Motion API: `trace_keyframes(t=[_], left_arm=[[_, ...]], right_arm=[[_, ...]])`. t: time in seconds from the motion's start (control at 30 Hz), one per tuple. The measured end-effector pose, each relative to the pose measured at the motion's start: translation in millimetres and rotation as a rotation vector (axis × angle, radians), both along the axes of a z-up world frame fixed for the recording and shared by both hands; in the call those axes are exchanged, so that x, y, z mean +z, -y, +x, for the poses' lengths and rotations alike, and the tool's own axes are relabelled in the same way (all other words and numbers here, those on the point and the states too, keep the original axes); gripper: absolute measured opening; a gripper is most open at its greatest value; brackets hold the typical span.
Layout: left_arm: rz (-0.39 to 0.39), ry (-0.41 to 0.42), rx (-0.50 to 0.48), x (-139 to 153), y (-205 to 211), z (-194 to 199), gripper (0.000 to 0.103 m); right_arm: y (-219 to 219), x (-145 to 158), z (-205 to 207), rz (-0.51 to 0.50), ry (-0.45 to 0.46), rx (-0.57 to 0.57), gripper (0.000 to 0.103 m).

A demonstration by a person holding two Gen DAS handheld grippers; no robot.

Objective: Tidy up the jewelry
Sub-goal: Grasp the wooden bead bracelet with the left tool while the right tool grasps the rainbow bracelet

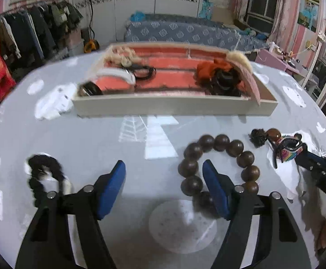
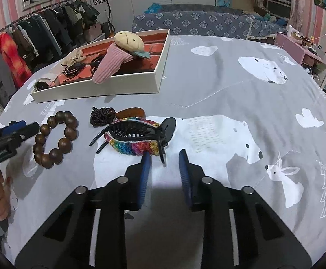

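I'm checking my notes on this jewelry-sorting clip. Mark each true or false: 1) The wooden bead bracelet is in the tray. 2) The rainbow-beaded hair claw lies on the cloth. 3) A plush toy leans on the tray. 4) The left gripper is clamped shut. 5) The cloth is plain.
1) False: the wooden bead bracelet lies on the cloth, outside the tray.
2) True: the hair claw lies there.
3) True: the plush toy rests across the tray.
4) False: the left gripper is open.
5) False: it shows polar bears.
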State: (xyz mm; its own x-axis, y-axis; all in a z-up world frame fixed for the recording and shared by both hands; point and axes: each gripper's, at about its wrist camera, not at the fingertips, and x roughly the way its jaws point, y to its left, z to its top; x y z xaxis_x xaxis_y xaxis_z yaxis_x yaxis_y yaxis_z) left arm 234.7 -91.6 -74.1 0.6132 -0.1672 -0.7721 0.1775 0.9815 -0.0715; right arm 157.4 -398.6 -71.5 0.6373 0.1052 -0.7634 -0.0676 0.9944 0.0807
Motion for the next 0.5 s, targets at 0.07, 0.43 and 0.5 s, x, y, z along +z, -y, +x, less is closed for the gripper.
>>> trace_keyframes(t=[0.07, 0.43, 0.5], left_arm=[[0.018, -0.025, -0.025, -9, 7, 3, 0.072], [0.047, 0.011, -0.066, -9, 20, 0, 0.021], [0.027, 0.01, -0.067, -8, 19, -1, 0.019]], right_arm=[[-1, 1, 0, -0.001, 0.002, 0.009, 0.016], [2, 2, 1, 0.028, 0.015, 0.012, 0.007], [1, 3, -1, 0.025, 0.025, 0.015, 0.006]])
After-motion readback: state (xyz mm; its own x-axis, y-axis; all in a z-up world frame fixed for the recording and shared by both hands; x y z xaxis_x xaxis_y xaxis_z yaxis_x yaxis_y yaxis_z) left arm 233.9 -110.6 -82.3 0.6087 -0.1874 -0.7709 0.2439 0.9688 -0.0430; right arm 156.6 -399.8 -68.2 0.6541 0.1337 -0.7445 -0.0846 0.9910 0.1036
